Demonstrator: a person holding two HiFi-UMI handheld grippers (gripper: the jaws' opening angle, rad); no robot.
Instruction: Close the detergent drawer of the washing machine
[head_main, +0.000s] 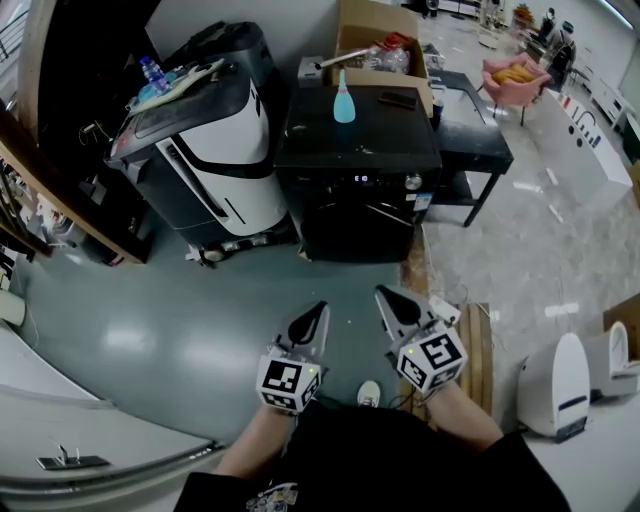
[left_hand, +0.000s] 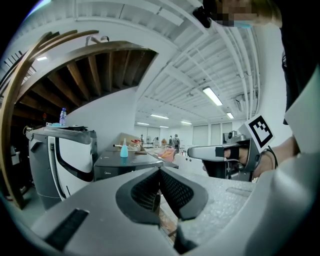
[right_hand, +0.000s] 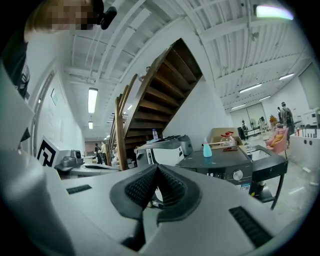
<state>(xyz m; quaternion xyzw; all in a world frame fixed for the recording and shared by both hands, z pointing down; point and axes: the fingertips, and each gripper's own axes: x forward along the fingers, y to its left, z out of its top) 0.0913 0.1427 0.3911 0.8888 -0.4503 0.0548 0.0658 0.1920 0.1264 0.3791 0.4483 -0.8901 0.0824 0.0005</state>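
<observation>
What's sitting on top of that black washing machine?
On the washing machine, a turquoise bottle stands near the back edge. A flat dark thing lies toward the back right corner, too small to identify. Only the patches of lid beneath those two are covered.

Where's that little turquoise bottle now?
The turquoise bottle stands upright on top of the black washing machine, upper middle of the head view, just before the cardboard box.
</observation>
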